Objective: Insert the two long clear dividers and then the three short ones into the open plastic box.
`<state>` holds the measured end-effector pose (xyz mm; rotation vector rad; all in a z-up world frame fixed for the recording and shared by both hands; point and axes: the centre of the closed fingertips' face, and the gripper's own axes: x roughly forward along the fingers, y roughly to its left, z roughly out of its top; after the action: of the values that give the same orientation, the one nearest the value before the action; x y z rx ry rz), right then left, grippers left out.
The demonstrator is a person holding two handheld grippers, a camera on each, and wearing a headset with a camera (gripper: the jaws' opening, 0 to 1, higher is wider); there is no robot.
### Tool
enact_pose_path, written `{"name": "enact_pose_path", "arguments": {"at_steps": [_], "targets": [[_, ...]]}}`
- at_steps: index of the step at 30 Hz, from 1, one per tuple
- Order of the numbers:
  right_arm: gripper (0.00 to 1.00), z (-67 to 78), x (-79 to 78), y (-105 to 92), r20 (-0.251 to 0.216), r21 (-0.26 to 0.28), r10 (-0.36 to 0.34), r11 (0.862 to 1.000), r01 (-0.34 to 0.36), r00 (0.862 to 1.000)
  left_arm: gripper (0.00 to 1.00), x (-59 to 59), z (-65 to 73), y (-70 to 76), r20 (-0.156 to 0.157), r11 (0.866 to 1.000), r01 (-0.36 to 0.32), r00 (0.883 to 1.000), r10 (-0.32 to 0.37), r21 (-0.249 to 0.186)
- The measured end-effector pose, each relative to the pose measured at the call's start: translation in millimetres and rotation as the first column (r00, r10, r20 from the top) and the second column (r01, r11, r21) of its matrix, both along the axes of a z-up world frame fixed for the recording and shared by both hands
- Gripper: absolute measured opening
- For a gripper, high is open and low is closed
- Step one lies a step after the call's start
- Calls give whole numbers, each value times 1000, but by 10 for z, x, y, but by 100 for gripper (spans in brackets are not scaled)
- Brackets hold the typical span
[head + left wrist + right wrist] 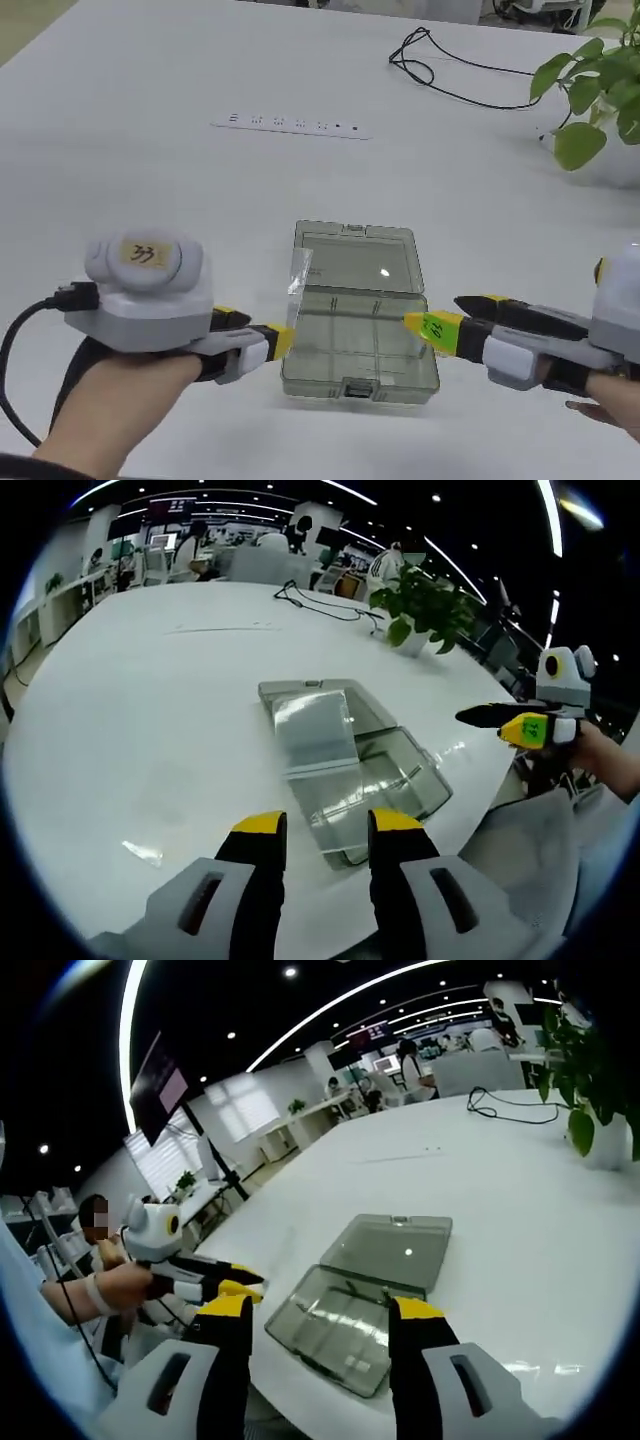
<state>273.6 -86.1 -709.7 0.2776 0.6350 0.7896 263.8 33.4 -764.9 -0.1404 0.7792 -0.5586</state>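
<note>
Two sets of tongs, both spread wide and gripping nothing. The left tongs (327, 825) sit just beside the left end of the open plastic box (320, 386), and the right tongs (322, 1308) by its right end; contact cannot be told. The box lies near the table's (150, 190) near edge, its long axis running left to right and its lid laid flat toward the far edge.
</note>
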Motion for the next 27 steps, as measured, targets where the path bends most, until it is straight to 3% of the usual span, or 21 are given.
{"name": "enact_pose_path", "arguments": {"at_steps": [4,10,12,15,18,27], "targets": [[48,-16,74,199,-24,18,17,1000,-16,1000,30,-4,6,-83,14,1000,6,1000,-6,-2],[37,-44,156,456,-103,88,27,996,-18,994,30,-25,2,-175,17,1000,13,1000,-12,-19],[33,-71,147,531,-160,116,32,993,-13,987,30,-30,7,-188,21,1000,12,1000,-11,-22],[29,-132,159,615,-179,110,39,994,-19,983,30,-38,9,-196,26,1000,13,1000,-13,-20],[23,-183,127,698,-230,128,47,992,-18,972,30,-49,1,-200,26,1000,16,1000,-16,-20],[7,-253,105,762,-260,131,35,991,0,965,30,-68,1,-244,26,999,16,1000,-15,-36]]}}
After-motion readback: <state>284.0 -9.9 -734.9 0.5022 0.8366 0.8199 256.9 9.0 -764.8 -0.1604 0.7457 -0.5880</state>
